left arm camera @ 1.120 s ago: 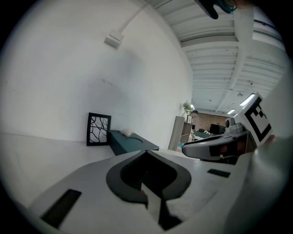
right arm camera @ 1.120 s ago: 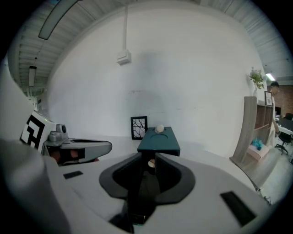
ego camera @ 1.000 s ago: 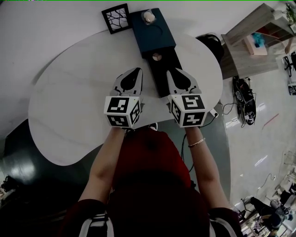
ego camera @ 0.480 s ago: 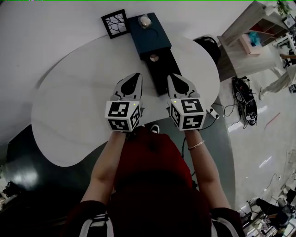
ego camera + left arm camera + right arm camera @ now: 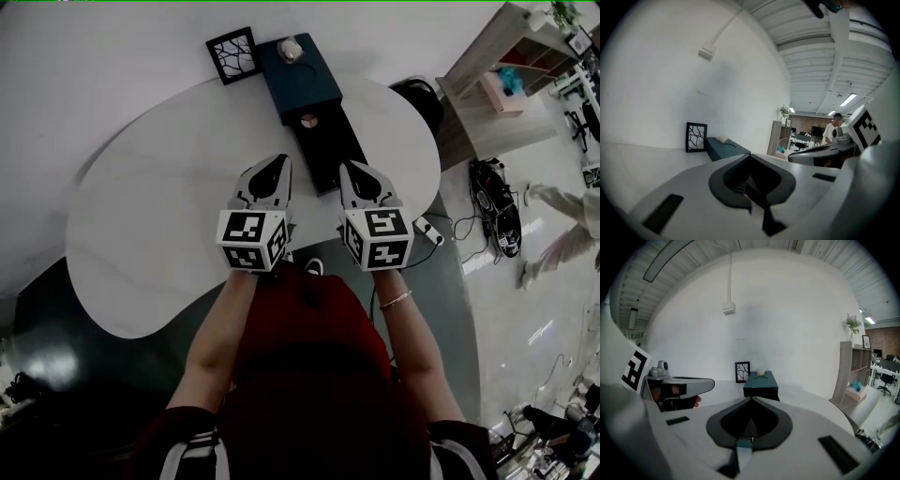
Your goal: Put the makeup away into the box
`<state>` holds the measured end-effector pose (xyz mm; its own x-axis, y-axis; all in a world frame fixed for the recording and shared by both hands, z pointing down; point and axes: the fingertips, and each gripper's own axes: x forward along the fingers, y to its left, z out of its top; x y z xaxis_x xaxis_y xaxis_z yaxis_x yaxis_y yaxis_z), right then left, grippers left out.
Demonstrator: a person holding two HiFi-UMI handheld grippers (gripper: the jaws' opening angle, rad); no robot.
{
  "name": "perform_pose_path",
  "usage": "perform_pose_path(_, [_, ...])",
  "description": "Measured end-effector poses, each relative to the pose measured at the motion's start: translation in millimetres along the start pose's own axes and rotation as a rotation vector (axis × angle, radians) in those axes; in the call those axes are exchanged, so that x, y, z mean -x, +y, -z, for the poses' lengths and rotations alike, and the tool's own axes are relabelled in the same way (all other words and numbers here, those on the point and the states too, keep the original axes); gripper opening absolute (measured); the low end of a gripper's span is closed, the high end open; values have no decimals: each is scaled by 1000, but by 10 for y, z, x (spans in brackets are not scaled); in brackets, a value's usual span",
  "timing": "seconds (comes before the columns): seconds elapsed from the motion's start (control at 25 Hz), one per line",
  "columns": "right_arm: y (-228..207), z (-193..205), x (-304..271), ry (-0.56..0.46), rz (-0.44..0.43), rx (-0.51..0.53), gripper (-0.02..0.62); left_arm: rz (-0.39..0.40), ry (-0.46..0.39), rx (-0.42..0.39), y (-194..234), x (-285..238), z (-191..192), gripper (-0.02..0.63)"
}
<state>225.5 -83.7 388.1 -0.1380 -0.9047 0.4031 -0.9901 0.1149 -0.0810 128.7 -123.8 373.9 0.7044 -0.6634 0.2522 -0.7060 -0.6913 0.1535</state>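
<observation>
Tabletop, white and kidney-shaped (image 5: pixel 141 216), carries a dark teal rectangular box (image 5: pixel 305 80) at upper centre, its black drawer (image 5: pixel 333 155) extended. Left gripper (image 5: pixel 278 164) is clenched and empty. Right gripper (image 5: pixel 347 169) has closed on nothing within the last second. Small round makeup compact (image 5: pixel 307 120) lies in the drawer; judged deposited, with the drawer not yet pushed shut.

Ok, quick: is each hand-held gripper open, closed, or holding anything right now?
Left hand-held gripper: closed, nothing between the jaws.
Right hand-held gripper: closed, nothing between the jaws.
</observation>
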Motion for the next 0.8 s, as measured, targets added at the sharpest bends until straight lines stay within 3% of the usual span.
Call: perform_pose_path(0.8, [38,69,231,-53,-11,-40,15,-3,-5,-27,-156,199,25,23])
